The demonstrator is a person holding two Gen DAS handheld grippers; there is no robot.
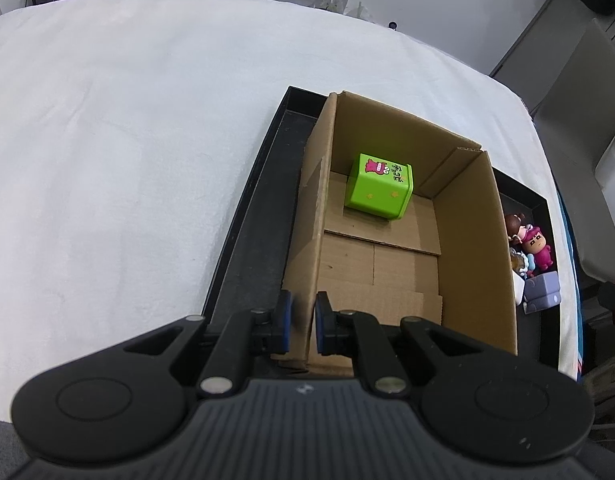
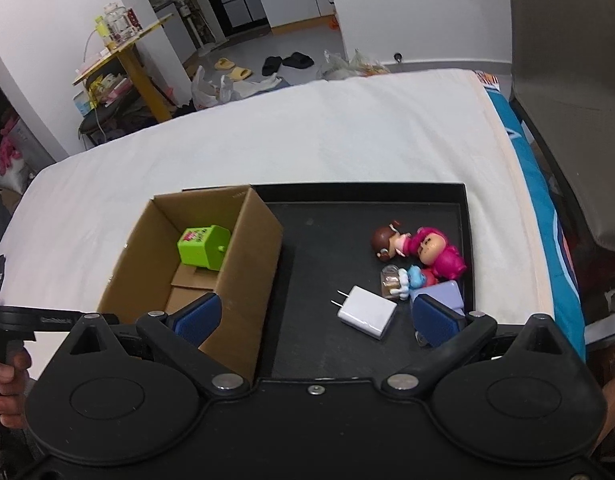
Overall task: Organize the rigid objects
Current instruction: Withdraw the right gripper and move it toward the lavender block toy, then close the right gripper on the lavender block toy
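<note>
Your right gripper (image 2: 315, 316) hangs open right over the charger (image 2: 366, 312), which lies flat near the tray's (image 2: 469, 240) front edge, long axis slanting. Your left gripper (image 1: 302, 326) is clamped on the box (image 1: 473, 216) wall.

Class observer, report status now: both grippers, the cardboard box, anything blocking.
Left gripper shut on cardboard box wall. Right gripper open above white charger. Green cube already in box. Nothing blocking.
</note>
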